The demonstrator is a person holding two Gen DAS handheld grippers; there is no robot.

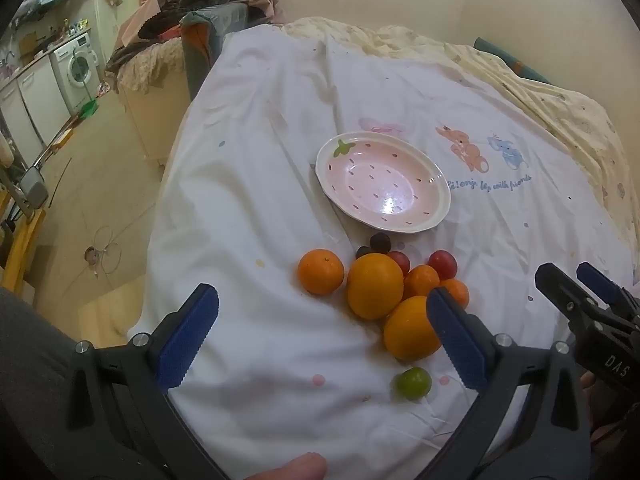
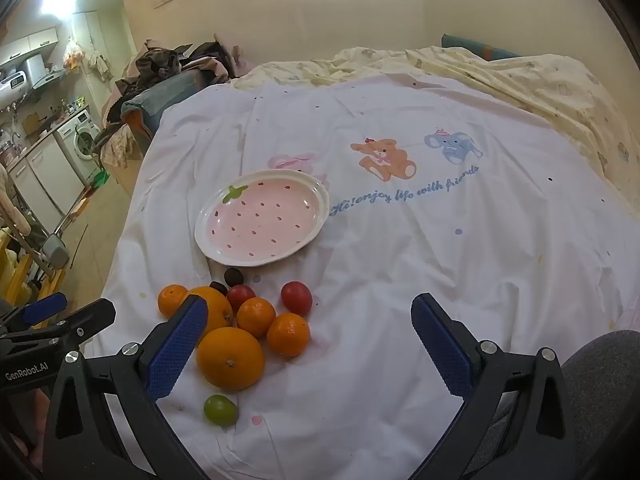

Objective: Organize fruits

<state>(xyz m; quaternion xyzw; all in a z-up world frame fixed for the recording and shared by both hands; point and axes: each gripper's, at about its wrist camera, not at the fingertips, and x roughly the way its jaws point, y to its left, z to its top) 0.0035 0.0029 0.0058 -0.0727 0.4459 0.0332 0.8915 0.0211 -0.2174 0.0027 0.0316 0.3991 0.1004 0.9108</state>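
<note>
Both grippers – left (image 1: pixel 322 338), right (image 2: pixel 310 346) – spread wide, empty. Near orange (image 2: pixel 230 358) looked firm, round, roll-prone – grip across middle. Plate (image 2: pixel 262 254) unfilled.

The right gripper (image 2: pixel 310 344) hangs over the white sheet (image 2: pixel 440 260) with its blue pads spread wide and nothing between them. Just inside its left pad (image 2: pixel 178 346) lies a large orange (image 2: pixel 231 358), with smaller oranges and red plums clustered just ahead of it. A green plum (image 2: pixel 220 410) sits nearer the camera. Beyond the fruit rests a pink strawberry plate (image 2: pixel 262 222), holding nothing. The left gripper (image 2: pixel 60 316) shows at the left edge.
</note>
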